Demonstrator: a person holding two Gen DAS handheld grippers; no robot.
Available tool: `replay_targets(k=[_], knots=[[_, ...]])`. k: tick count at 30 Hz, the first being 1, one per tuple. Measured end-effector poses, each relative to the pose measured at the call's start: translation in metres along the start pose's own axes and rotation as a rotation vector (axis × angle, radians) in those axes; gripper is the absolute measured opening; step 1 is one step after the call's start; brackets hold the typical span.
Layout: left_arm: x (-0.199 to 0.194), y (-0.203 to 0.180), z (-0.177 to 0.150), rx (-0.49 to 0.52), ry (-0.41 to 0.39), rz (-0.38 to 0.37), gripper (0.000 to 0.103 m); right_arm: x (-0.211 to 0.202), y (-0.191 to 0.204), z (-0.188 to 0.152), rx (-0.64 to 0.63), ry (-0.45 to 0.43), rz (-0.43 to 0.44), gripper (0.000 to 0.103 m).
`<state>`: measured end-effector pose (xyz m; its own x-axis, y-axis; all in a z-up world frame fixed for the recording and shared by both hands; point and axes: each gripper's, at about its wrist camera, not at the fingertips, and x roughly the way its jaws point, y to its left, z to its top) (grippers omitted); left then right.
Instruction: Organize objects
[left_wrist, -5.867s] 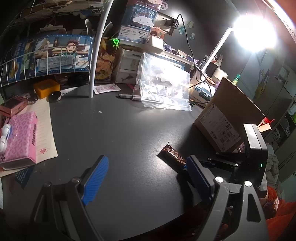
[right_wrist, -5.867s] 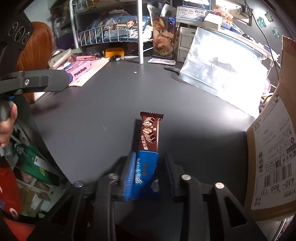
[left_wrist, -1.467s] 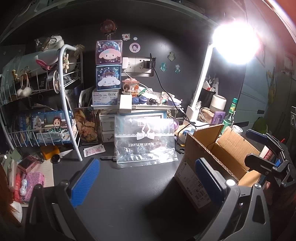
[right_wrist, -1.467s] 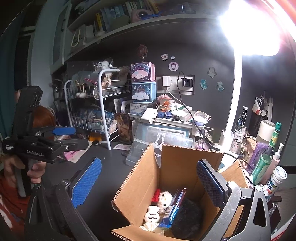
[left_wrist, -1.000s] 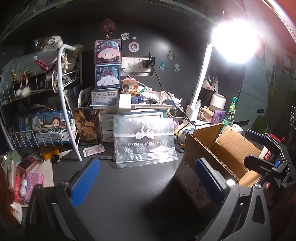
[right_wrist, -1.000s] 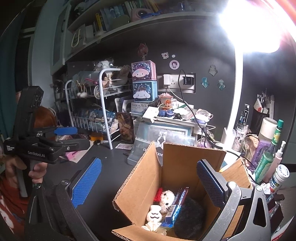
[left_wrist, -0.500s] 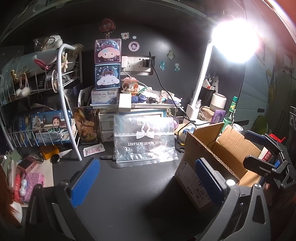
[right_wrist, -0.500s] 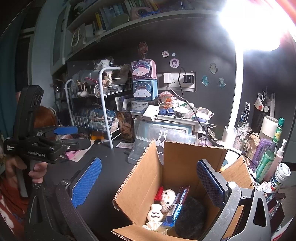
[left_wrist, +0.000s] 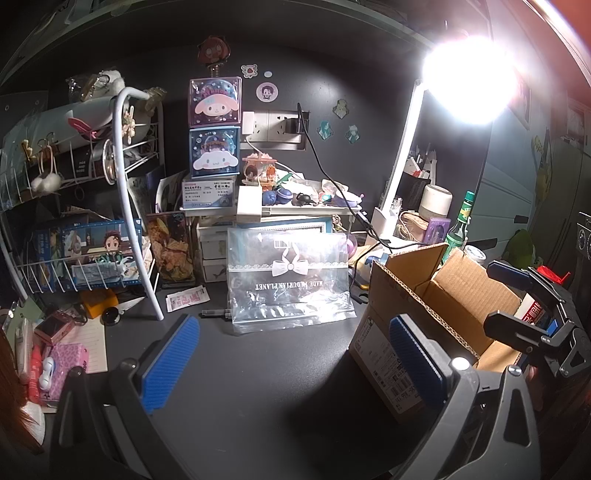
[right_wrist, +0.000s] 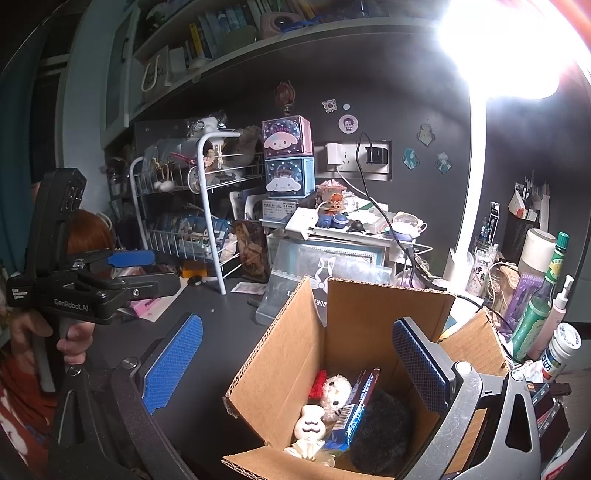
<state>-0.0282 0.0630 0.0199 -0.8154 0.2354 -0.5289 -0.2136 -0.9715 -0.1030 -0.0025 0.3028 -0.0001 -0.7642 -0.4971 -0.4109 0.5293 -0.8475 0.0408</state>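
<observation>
A dark grey table fills the foreground under both grippers' spread, empty blue-padded fingers. The open brown cardboard box on it holds a blue snack bar and small plush toys; behind leans a clear plastic zip bag.

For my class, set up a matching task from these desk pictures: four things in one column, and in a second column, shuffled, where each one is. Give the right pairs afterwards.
Things
1. white plush toy
2. clear zip bag
3. green bottle
4. pink character box

Places
A. stacked on the blue character box
B. inside the cardboard box
C. standing to the right of the cardboard box
D. propped upright at the back of the desk, left of the cardboard box

Pairs: 1-B, 2-D, 3-C, 4-A
</observation>
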Motion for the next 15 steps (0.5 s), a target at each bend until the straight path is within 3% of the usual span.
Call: replay_targets(k=[15], knots=[[-0.0004,0.0007,-0.0010,0.003,-0.004,-0.003,0.102,0.0009,0.0019,-0.0056,0.001,0.002,-0.004,0.103]])
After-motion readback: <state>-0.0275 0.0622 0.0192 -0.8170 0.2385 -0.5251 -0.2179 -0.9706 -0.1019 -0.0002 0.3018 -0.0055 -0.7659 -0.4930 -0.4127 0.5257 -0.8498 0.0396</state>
